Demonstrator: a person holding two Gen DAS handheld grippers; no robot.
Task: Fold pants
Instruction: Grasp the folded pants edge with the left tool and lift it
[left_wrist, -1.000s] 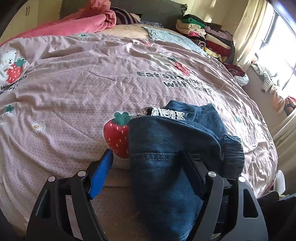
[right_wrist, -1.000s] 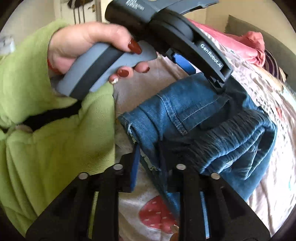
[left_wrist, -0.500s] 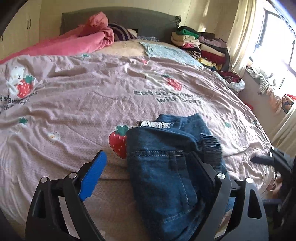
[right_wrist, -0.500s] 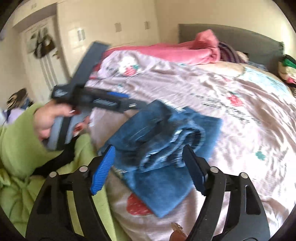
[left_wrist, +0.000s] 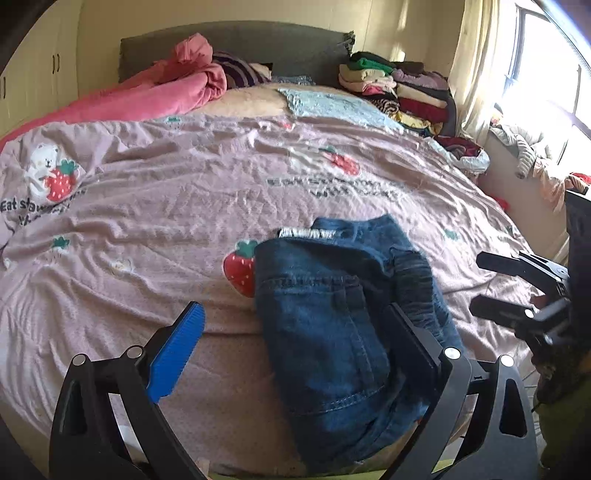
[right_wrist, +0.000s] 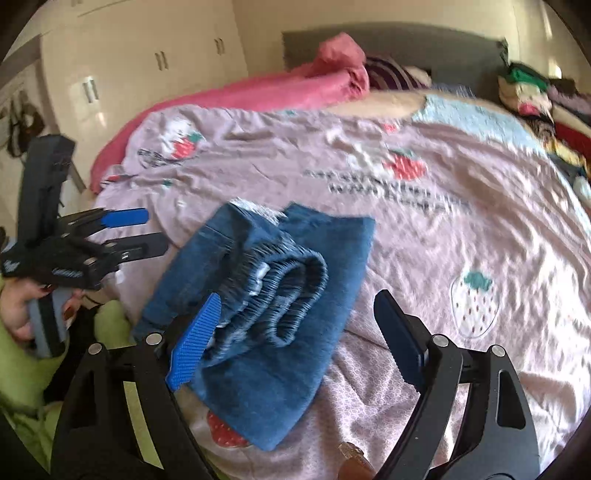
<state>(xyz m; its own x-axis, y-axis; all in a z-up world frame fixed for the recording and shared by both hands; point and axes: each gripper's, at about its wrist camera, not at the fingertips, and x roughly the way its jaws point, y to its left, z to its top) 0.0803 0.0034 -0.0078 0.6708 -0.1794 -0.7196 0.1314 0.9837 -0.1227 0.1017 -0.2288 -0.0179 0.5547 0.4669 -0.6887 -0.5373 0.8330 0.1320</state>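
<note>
One folded pair of jeans (left_wrist: 332, 325), elastic waistband (right_wrist: 291, 291) up, long axis toward headboard (left_wrist: 288, 48)

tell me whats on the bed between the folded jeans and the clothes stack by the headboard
Only bare pink strawberry-print bedspread lies between the folded jeans and the clothes stack, apart from a light blue cloth just in front of the stack. The left wrist view shows it best.

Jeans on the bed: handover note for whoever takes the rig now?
Left gripper: open, nothing held; its jaws have just been opening, fingers straddling the near edge of the jeans.
Right gripper: open, nothing held; its jaws have also just been opening, above the elastic waistband.
Jeans: folded into a compact bundle near the front edge of the strawberry-print bedspread, both ends released.
Done: the fold looks complete.
Left: probably just tidy or move the bundle.
</note>
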